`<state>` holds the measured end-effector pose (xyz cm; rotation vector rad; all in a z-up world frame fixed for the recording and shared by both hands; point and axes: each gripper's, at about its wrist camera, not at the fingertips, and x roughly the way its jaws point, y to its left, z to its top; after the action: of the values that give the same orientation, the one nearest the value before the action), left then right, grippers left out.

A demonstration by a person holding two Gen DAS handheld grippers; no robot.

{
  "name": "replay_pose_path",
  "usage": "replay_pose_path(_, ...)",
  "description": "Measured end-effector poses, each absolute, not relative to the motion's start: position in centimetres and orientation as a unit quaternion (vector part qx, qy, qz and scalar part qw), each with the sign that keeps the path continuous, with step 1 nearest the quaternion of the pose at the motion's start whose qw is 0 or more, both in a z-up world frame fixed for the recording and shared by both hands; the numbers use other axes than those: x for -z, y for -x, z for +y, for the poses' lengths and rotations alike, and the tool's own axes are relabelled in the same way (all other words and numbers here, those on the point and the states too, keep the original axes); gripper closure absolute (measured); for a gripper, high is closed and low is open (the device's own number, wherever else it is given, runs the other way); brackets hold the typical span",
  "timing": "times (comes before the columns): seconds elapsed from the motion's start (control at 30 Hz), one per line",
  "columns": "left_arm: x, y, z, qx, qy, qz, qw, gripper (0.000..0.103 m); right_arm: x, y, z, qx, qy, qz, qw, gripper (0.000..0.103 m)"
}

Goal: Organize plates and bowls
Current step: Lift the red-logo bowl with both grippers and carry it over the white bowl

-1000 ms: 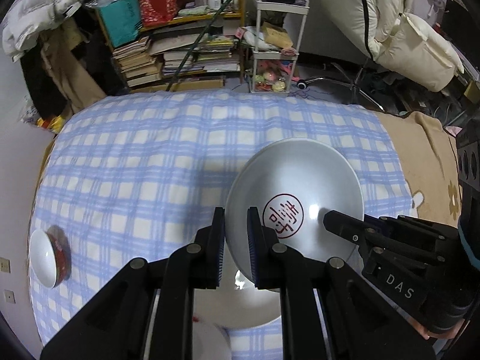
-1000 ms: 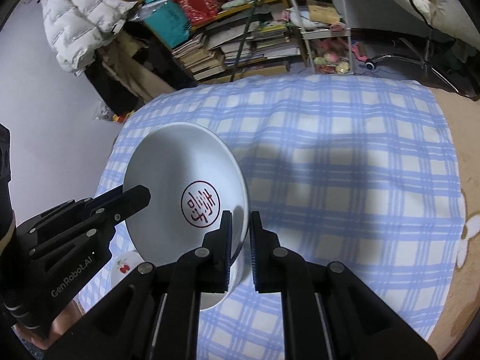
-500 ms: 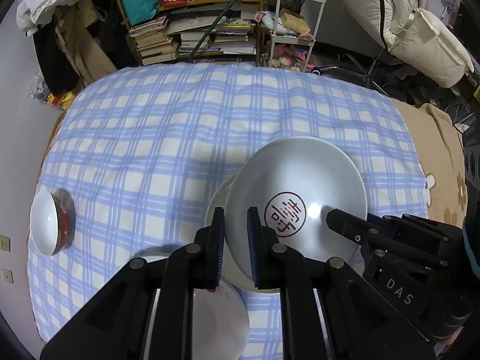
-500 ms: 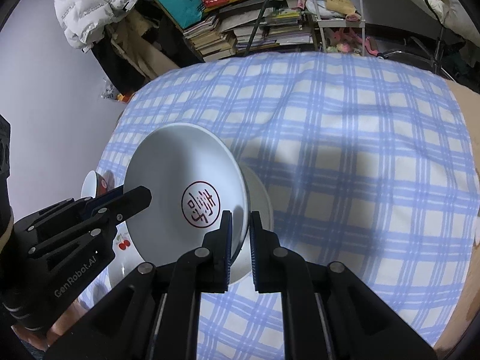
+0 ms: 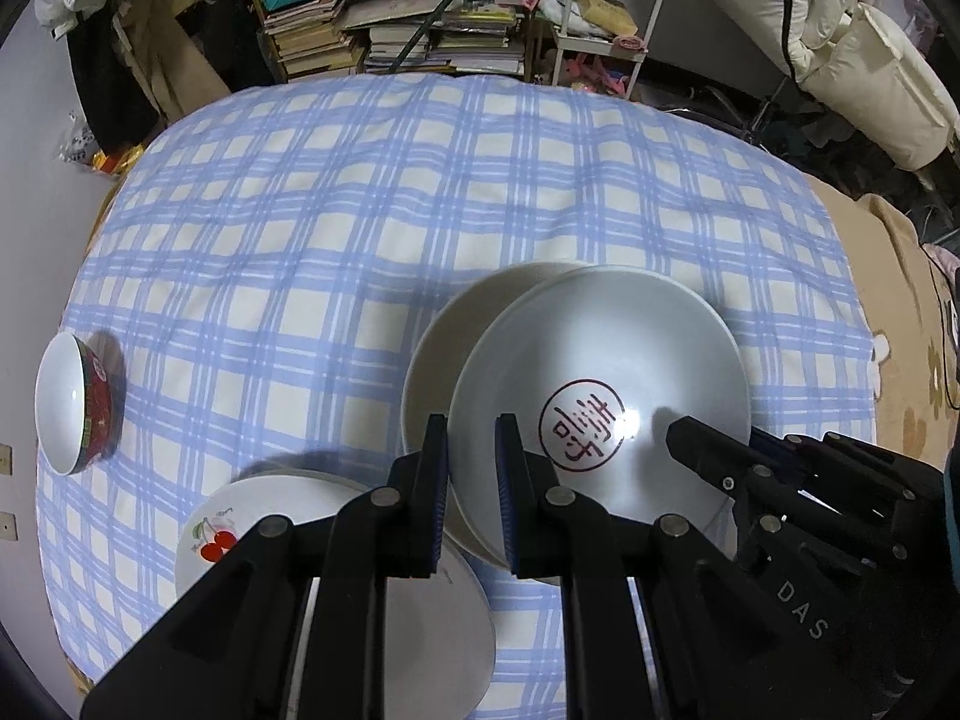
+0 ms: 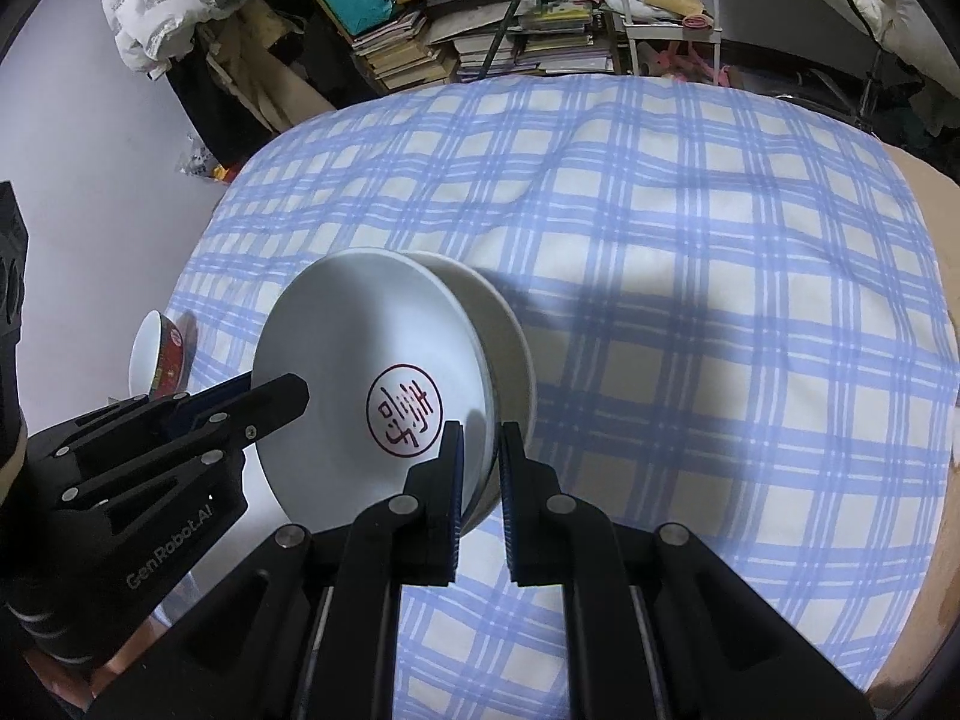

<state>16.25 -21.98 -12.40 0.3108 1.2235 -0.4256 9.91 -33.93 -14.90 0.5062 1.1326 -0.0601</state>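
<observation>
Both grippers are clenched on opposite rims of the white ceramic plate with the red round seal (image 5: 600, 396), left gripper (image 5: 471, 480) one side, right gripper (image 6: 480, 480) the other; shared so it hangs level, I'd judge, just over a plain white plate (image 5: 444, 348) beyond the fingers. Count: three plates including the cherry-printed plate (image 5: 240, 534) beside the left fingers, plus one red-sided bowl (image 5: 78, 396) well off.

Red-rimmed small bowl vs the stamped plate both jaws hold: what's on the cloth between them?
Mostly bare checked cloth. Left wrist view: only the cherry plate sits nearer the camera, below the line from small bowl to stamped plate.
</observation>
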Motion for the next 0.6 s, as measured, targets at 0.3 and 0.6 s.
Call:
replay_pose_path(0.3, 13.7, -17.2, -21.5, 0.188, -0.126, 0.580, 0.782, 0.089, 16.4, -10.6, -33.1, 0.025, -0.225, 0.545, 0.807, 0.089)
replay_pose_path(0.6, 13.7, -17.1, -22.2, 0.182, -0.134, 0.582, 0.781, 0.089, 16.6, -11.2, -33.0, 0.034, -0.198, 0.551, 0.810, 0.090)
